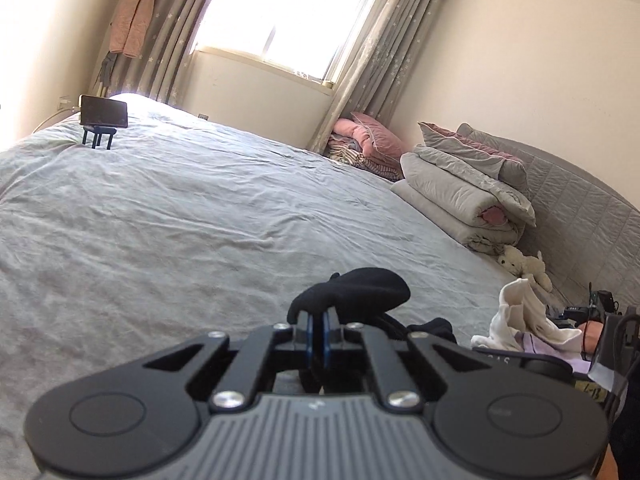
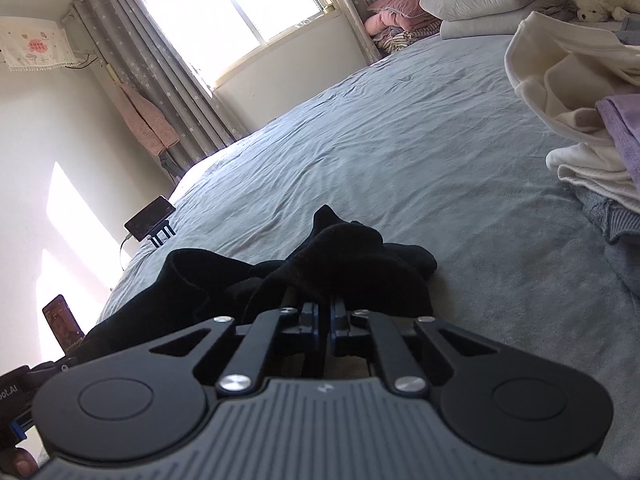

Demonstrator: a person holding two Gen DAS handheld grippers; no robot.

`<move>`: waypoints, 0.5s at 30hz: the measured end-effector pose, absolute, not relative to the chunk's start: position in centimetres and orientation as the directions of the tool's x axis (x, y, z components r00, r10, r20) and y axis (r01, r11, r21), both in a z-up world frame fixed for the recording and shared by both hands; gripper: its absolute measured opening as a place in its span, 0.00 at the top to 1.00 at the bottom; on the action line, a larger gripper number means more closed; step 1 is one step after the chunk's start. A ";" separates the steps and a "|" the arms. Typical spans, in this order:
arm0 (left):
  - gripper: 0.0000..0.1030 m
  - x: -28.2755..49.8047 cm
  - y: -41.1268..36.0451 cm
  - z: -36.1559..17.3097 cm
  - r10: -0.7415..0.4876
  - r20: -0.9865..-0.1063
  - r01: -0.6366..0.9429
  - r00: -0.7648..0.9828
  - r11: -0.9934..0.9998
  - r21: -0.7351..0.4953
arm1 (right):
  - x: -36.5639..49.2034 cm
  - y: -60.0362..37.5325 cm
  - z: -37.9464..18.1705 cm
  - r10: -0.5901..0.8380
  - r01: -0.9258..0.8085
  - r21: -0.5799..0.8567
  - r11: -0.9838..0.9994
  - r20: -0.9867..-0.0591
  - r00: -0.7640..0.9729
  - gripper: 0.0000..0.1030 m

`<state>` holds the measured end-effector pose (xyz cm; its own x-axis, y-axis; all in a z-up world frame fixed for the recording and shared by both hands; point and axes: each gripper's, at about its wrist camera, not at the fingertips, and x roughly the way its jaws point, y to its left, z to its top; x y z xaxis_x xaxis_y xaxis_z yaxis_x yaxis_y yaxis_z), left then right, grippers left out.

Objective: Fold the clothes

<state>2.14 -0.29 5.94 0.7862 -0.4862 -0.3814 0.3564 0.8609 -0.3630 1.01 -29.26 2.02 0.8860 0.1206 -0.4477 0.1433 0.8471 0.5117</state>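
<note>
A black garment (image 1: 360, 288) is bunched over the tips of my left gripper (image 1: 319, 322), whose jaws are shut on it just above the grey bed sheet (image 1: 180, 208). In the right wrist view the same black garment (image 2: 340, 256) lies crumpled on the bed sheet (image 2: 400, 152) and trails off to the left. My right gripper (image 2: 324, 312) is shut on a fold of it, and the cloth hides the fingertips. A pile of white and lilac clothes (image 2: 580, 92) lies to the right, seen as white and lilac clothes (image 1: 524, 316) in the left wrist view.
Folded quilts and pillows (image 1: 460, 188) are stacked by the padded headboard (image 1: 580, 216), with a white plush toy (image 1: 524, 264) below them. A phone on a stand (image 1: 104, 114) sits at the far bed corner. Another phone (image 2: 64, 322) stands at the left. Curtains frame the window (image 1: 288, 12).
</note>
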 end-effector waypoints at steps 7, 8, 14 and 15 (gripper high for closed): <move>0.96 0.6 5.2 7.3 -0.346 -0.384 0.247 0.856 0.927 -0.284 | 0.6 -28.3 2.9 0.101 0.125 0.484 0.866 -0.414 0.905 0.94; 0.96 0.5 6.0 7.3 -0.329 -0.386 0.232 0.862 0.933 -0.277 | 0.5 -28.2 3.0 0.098 0.123 0.479 0.869 -0.410 0.907 0.94; 0.96 -0.4 10.2 7.5 -0.218 -0.401 0.125 0.890 0.961 -0.246 | 0.6 -27.2 3.3 0.090 0.107 0.449 0.887 -0.396 0.914 0.94; 0.96 -0.6 10.7 7.6 -0.197 -0.399 0.108 0.896 0.966 -0.235 | 0.6 -27.0 3.4 0.092 0.103 0.446 0.889 -0.393 0.915 0.94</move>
<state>-0.62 10.74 7.56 0.8956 -0.1973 -0.3987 0.1083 0.9660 -0.2346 0.64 -27.00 3.41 0.9150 0.0916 -0.3930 0.1026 0.8891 0.4460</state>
